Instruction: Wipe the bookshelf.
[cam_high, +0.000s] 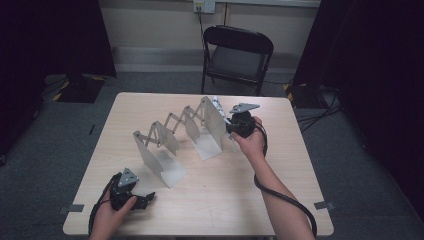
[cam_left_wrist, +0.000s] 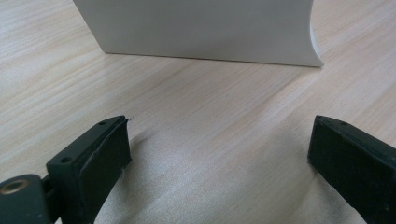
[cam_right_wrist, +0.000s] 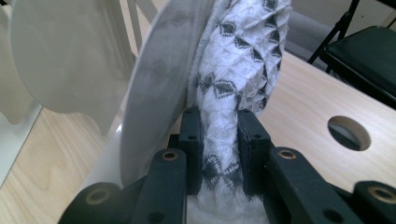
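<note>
A white folding rack (cam_high: 180, 134) with several upright panels joined by scissor links stands across the middle of the table. My right gripper (cam_high: 229, 124) is at its far right end, shut on a white cloth with black diamonds (cam_high: 217, 103). In the right gripper view the cloth (cam_right_wrist: 238, 60) rises from between the jaws of the right gripper (cam_right_wrist: 219, 140) and lies against the outer face of the end panel (cam_right_wrist: 159, 79). My left gripper (cam_high: 147, 199) rests open near the table's front left corner. The left gripper (cam_left_wrist: 219, 154) holds nothing and faces the nearest rack panel (cam_left_wrist: 201, 28).
The wooden table (cam_high: 225, 200) has bare room in front of the rack and along its right side. A round cable hole (cam_right_wrist: 349, 133) is cut in the tabletop. A black folding chair (cam_high: 235, 50) stands behind the table's far edge.
</note>
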